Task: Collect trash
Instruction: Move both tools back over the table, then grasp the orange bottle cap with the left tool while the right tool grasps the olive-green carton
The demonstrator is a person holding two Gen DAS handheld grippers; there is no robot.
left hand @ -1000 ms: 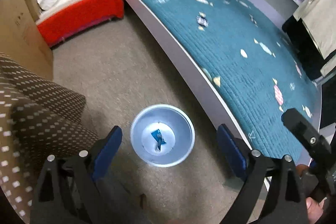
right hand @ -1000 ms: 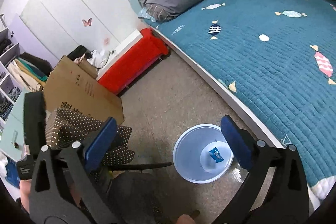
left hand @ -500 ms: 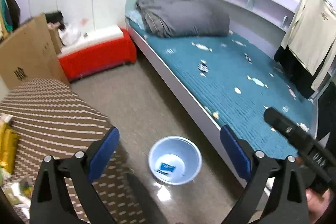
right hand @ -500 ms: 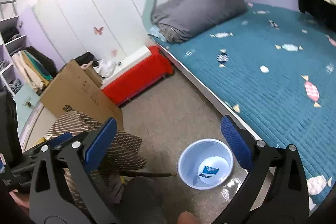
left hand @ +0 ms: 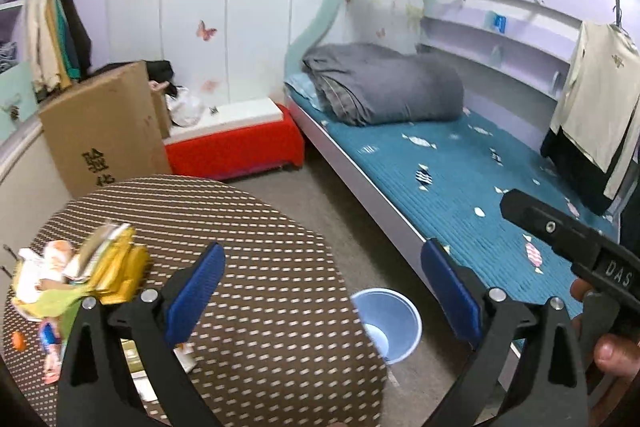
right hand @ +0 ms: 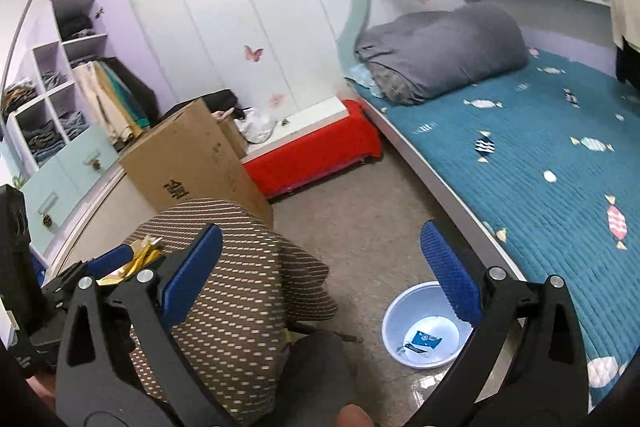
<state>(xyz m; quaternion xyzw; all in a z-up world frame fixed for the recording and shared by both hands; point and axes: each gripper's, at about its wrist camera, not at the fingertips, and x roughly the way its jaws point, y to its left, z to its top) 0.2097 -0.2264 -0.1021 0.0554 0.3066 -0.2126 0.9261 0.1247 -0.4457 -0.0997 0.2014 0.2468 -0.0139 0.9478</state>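
The pile of wrappers (left hand: 76,279) you are after lies on the round dotted table (left hand: 256,227), out at about nine to ten o'clock from your left gripper (left hand: 320,291); its long run goes roughly from seven o'clock up toward one, the yellow packet (left hand: 120,275) being the near end; the pile is blurred, so single pieces are hard to tell apart. Your left gripper is plainly the nearer one, close beside the heap; your right gripper (right hand: 324,267) hangs off the table's edge, nearer the pale blue bin (right hand: 400,311) on the floor at its five o'clock, beside the bed (right hand: 540,155). A blue wrapper (right hand: 422,339) already lies in that bin. Both grippers stand spread wide with nothing between the pads and touch nothing; judging by that, the left should swing toward nine o'clock.
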